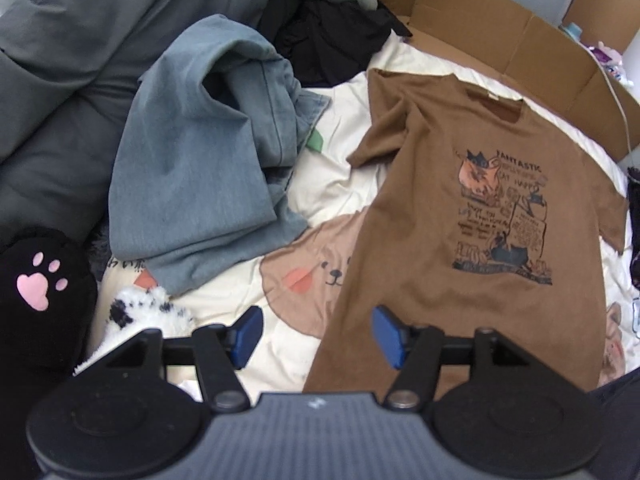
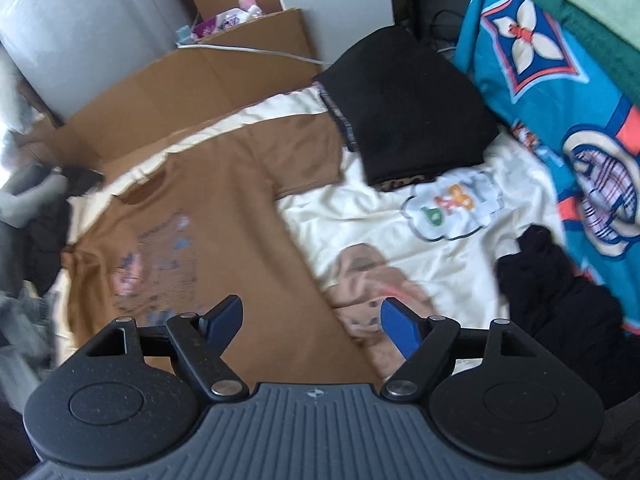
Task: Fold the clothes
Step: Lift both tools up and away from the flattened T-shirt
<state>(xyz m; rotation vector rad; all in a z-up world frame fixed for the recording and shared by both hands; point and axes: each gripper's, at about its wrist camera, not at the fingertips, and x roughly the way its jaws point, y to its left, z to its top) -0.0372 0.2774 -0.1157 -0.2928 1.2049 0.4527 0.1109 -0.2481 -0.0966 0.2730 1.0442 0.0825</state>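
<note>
A brown T-shirt [image 1: 448,216] with a cartoon print lies spread flat, print up, on a cream bedsheet [image 1: 340,152]. In the right wrist view the same brown T-shirt [image 2: 224,216] fills the left half. My left gripper [image 1: 318,334] hangs open above the shirt's lower left hem, nothing between its blue pads. My right gripper [image 2: 312,322] is open too, above the shirt's lower right edge, holding nothing. One sleeve of the shirt is folded over near the collar in the left wrist view.
Crumpled blue-grey jeans [image 1: 208,152] lie left of the shirt, with black clothes [image 1: 328,40] behind. A folded black garment [image 2: 404,108] and a loose black one [image 2: 560,296] lie right. Cardboard [image 1: 500,20] lines the far side; a teal blanket [image 2: 560,120] hangs on the right.
</note>
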